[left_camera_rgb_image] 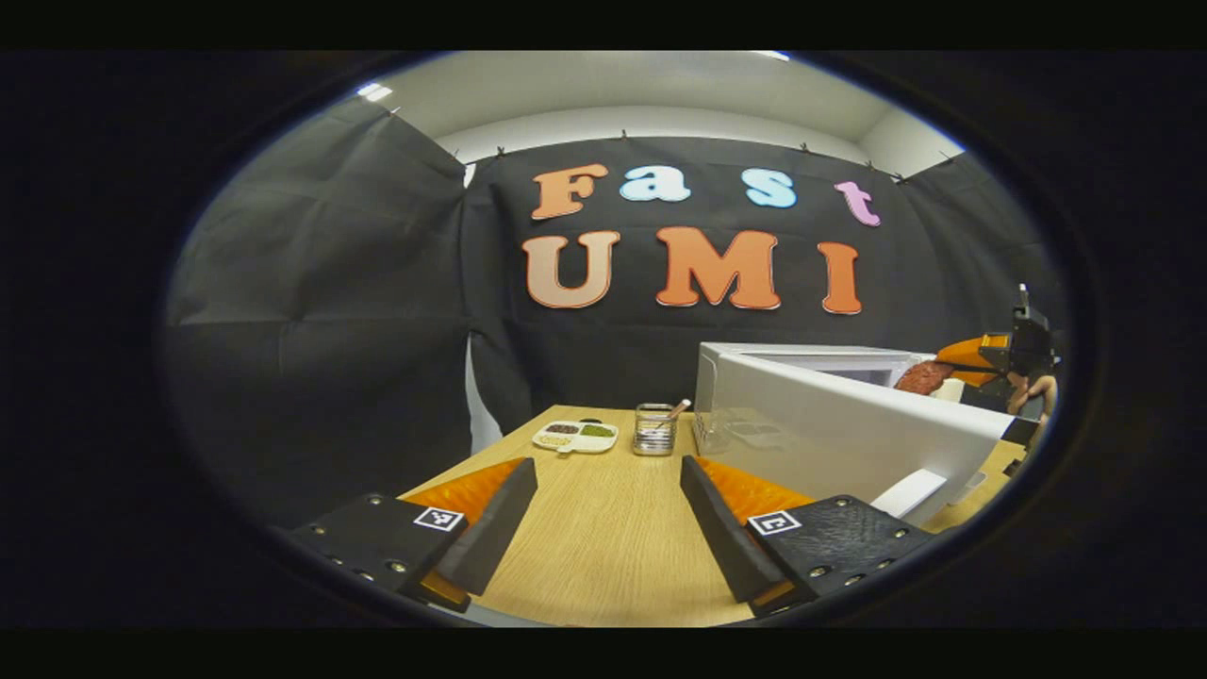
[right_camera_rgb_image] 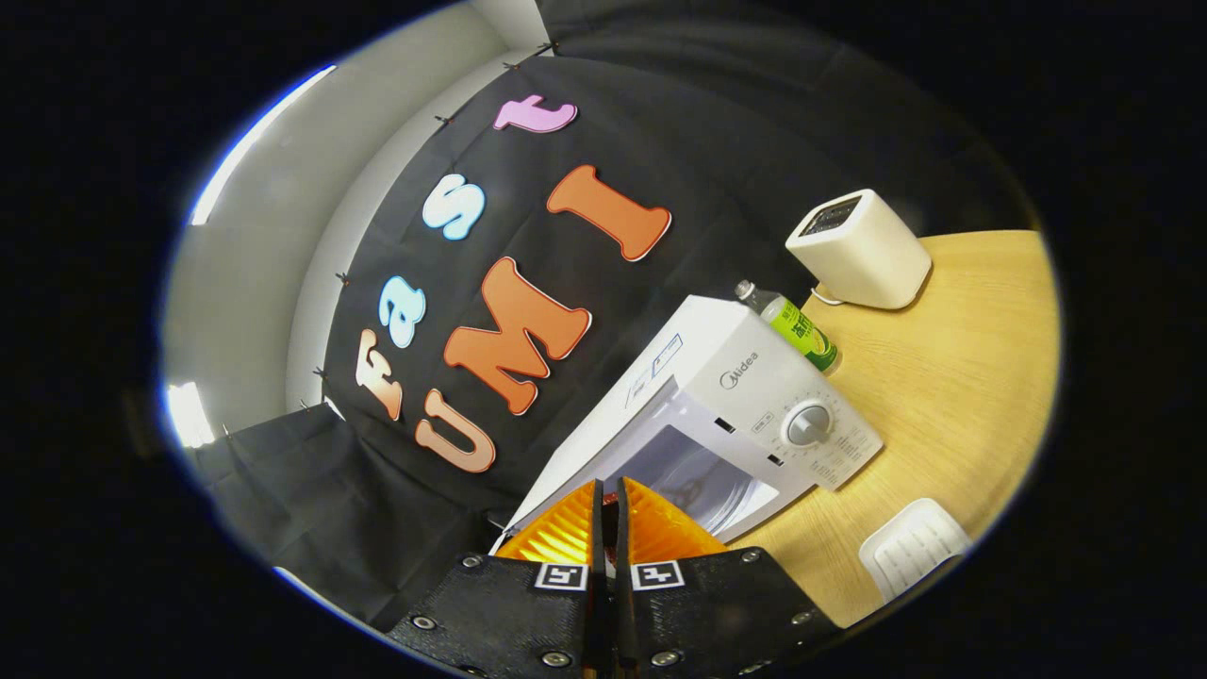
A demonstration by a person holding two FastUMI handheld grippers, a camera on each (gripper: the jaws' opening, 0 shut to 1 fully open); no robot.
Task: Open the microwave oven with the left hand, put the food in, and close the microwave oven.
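Microwave (left_camera_rgb_image: 849,424) door open; left gripper (left_camera_rgb_image: 608,514) spread, empty; right gripper (right_camera_rgb_image: 608,528) fingers together, seemingly pinching the food (left_camera_rgb_image: 924,377); next: place inside.

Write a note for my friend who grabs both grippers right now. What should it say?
Left gripper: open, holding nothing, above the wooden table.
Right gripper: fingers together, at the opening of the microwave oven. The brownish food sits at its tips in the left gripper view; I cannot tell if it is gripped.
Done: the microwave door is open.
Left: get the food fully inside, pull the right gripper out, and close the door with the left.
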